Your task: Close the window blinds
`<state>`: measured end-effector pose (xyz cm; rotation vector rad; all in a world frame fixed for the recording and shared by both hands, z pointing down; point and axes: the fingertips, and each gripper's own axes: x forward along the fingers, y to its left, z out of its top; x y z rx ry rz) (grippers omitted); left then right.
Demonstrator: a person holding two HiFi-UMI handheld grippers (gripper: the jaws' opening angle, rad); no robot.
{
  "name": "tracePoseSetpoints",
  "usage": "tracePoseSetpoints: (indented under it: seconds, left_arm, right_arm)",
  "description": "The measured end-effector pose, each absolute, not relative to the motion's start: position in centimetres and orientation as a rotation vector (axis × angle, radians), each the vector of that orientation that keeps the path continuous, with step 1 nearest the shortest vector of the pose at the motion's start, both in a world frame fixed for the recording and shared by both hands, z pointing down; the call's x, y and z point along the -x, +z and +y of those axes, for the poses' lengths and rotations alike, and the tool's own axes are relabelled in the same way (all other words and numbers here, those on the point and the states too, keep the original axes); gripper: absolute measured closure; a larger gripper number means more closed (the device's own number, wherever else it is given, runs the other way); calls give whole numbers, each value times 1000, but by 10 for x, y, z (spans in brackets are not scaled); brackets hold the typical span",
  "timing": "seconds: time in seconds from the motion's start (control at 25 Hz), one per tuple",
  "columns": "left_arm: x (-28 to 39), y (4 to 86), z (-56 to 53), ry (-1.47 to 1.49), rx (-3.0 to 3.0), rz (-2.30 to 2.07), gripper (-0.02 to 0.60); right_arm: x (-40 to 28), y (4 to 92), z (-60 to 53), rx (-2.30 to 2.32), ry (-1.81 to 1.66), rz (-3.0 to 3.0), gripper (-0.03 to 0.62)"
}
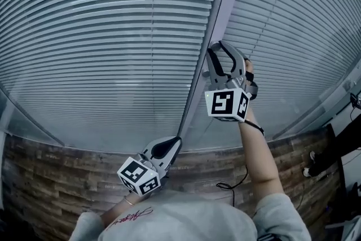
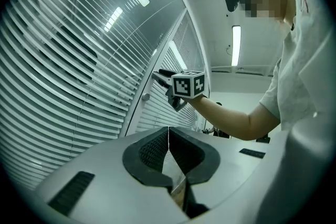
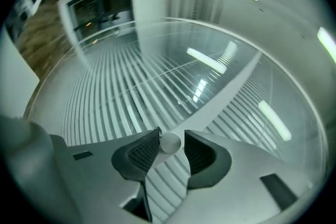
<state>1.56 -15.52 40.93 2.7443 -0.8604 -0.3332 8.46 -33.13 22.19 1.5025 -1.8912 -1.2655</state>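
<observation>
Slatted blinds sit behind glass in two panels, a left panel (image 1: 101, 36) and a right panel (image 1: 299, 31), split by a grey mullion (image 1: 217, 14). A small round white knob (image 3: 169, 142) projects from the mullion and also shows in the left gripper view, knob (image 2: 145, 96). My right gripper (image 3: 170, 136) is raised against the mullion, right gripper (image 1: 221, 47), shut on this knob. My left gripper (image 1: 176, 141) rests low beside the foot of the mullion, left gripper (image 2: 168, 128), shut with nothing visible between its pads. In the left gripper view, dark gaps show between some slats (image 2: 63, 50).
A wood-patterned wall (image 1: 56, 172) runs below the window. A dark cable (image 1: 232, 183) hangs near my right forearm (image 1: 256, 144). Dark furniture or legs (image 1: 327, 158) stand at the far right. Ceiling lights (image 2: 235, 44) reflect in the glass.
</observation>
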Motion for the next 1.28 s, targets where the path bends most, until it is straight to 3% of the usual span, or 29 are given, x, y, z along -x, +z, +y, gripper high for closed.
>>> tracePoseSetpoints:
  seconds: [0.2,0.28,0.6,1.28]
  left_arm:
    - [-11,414,-158,-338,-2719,-859,563]
    - [-11,413,-160,-334,-2713,-863,563]
    - [-15,408,-162,-344,-2726,-846,563]
    - [-14,416,-161,-332,-2712,-830,563]
  right_arm:
    - [-96,222,-342,-1835,-566,-2531,453]
    - [-100,224,-348,-1922,-436,-2590,453]
    - [-102,219,-347,-2054,-577,-2418,458]
    - [-92,223,-345,-1503,-1194,-1887,462]
